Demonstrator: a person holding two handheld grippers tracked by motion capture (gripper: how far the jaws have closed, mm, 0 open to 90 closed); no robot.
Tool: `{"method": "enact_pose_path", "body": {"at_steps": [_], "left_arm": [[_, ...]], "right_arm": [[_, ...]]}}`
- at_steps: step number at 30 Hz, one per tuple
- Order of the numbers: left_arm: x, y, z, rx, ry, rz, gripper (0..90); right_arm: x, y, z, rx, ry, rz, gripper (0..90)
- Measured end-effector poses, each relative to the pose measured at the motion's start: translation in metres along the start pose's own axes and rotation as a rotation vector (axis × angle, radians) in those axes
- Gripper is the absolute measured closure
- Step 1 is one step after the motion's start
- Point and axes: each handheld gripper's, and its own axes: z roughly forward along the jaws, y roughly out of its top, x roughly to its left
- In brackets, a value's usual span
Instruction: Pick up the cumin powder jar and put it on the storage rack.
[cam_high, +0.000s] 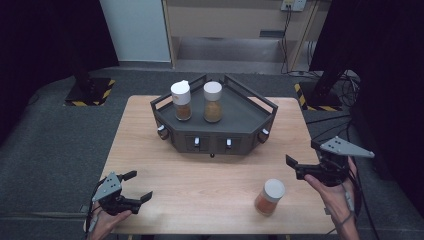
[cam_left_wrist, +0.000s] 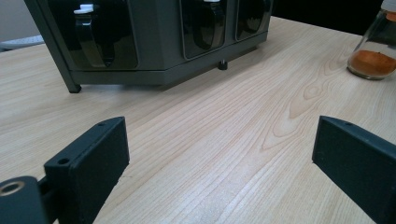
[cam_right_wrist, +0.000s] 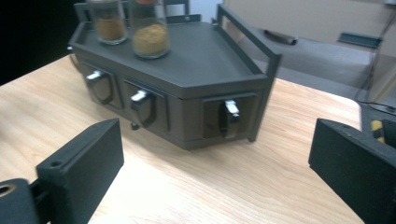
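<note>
A dark grey hexagonal rack (cam_high: 240, 117) with small front drawers stands at the back middle of the wooden table (cam_high: 200, 175). Two white-lidded spice jars (cam_high: 181, 100) (cam_high: 213, 102) stand upright on top of it. A third white-lidded jar of orange spice (cam_high: 270, 197) stands on the table near the front right. My left gripper (cam_high: 141, 184) rests open at the front left, nothing between its jaws. My right gripper (cam_high: 301, 153) hovers open at the right edge, above and right of the third jar. The left gripper view shows that jar (cam_left_wrist: 376, 51) far right. The right gripper view faces the rack (cam_right_wrist: 205, 56).
Bare tabletop lies between both grippers and the rack. Black stands with yellow-and-black striped bases sit on the floor at the back left (cam_high: 90, 92) and back right (cam_high: 320, 97), with cables (cam_high: 345, 80) near the right one.
</note>
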Motion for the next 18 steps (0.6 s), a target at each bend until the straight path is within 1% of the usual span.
{"method": "enact_pose_path", "body": {"at_steps": [4,6,7,8,10,11,14,15,18], "left_arm": [[-0.001,0.001,0.0,0.006,0.001,0.002,2.8],[-0.001,0.0,-0.001,0.007,0.0,-0.002,2.8],[-0.001,0.0,-0.001,0.011,0.001,-0.002,2.8],[-0.002,0.0,-0.001,0.013,0.004,-0.003,2.8],[-0.002,0.0,-0.002,0.002,0.009,-0.006,2.8],[-0.002,-0.001,-0.003,-0.002,0.01,-0.006,2.8],[-0.001,-0.001,-0.003,0.005,0.006,-0.008,2.8],[-0.001,-0.001,-0.003,0.005,0.005,-0.008,2.8],[-0.002,-0.001,-0.003,0.003,0.005,-0.004,2.8]], "right_arm": [[-0.001,-0.022,-0.006,-0.015,-0.027,0.02,2.0],[0.0,-0.031,-0.008,-0.019,-0.04,0.015,1.8],[0.001,-0.038,-0.009,-0.023,-0.056,0.016,1.8],[0.002,-0.044,-0.01,-0.029,-0.062,0.018,1.8],[0.001,-0.052,-0.009,-0.026,-0.061,0.021,1.8],[0.002,-0.056,-0.009,-0.026,-0.069,0.023,1.9],[0.006,-0.071,-0.007,-0.026,-0.097,0.007,2.0],[0.006,-0.076,-0.007,-0.026,-0.099,0.006,2.1],[0.001,-0.088,-0.006,-0.018,-0.072,0.019,2.1]]}}
